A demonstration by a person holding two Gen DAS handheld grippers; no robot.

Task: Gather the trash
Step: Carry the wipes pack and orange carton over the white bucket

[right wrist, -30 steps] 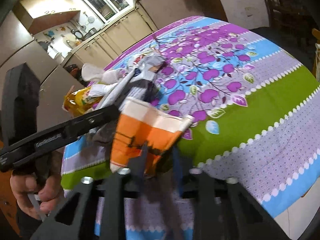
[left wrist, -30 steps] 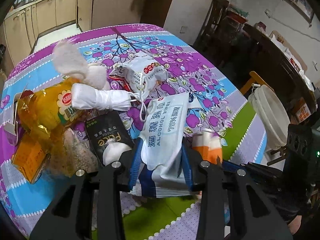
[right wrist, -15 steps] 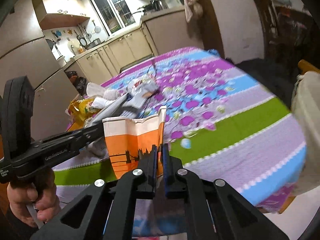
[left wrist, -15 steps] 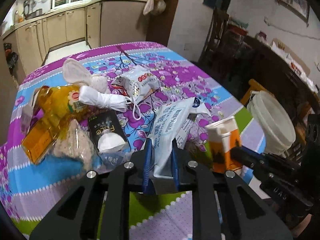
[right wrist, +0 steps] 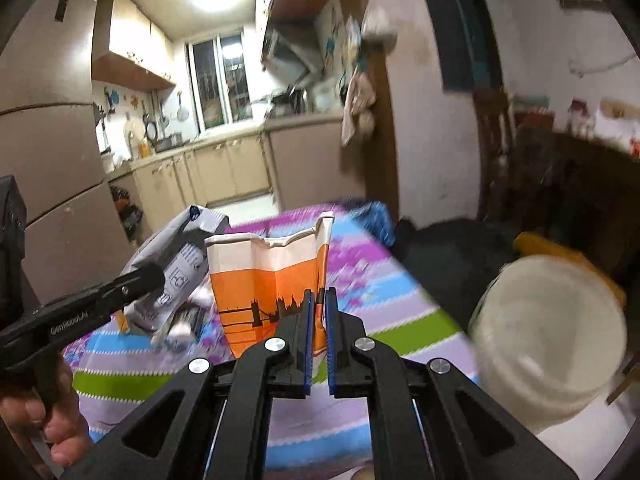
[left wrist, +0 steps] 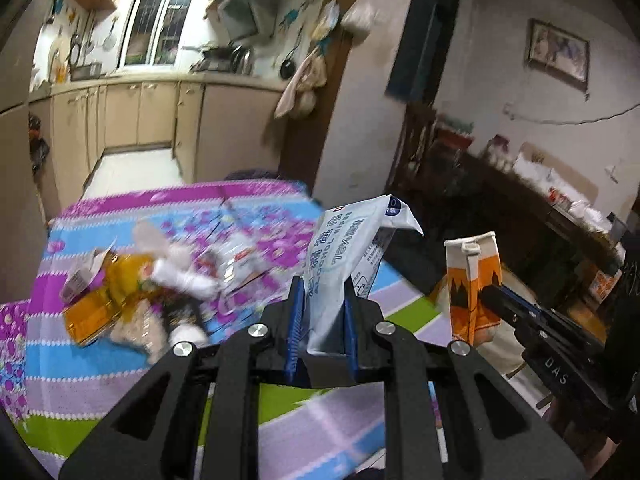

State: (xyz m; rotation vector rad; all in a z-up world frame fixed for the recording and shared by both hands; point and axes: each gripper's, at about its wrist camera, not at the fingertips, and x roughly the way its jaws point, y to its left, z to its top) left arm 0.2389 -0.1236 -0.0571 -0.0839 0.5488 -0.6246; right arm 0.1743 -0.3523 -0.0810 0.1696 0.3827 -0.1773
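My left gripper (left wrist: 322,300) is shut on a white alcohol wipes packet (left wrist: 344,248) and holds it up above the table. My right gripper (right wrist: 318,312) is shut on a flattened orange and white paper cup (right wrist: 268,276), also lifted off the table. The cup (left wrist: 472,284) shows at the right of the left wrist view, and the wipes packet (right wrist: 172,272) at the left of the right wrist view. More trash lies on the flowered tablecloth (left wrist: 120,360): a yellow wrapper (left wrist: 120,284), a white mask (left wrist: 180,276) and other packets.
A white plastic bucket (right wrist: 552,340) stands off the table's right edge. Kitchen cabinets (left wrist: 132,116) lie beyond the table's far end, and a dark sideboard (left wrist: 540,216) stands at the right.
Both grippers have risen from the table, lifting the wipes packet and the paper cup. The views have tilted up toward the kitchen.
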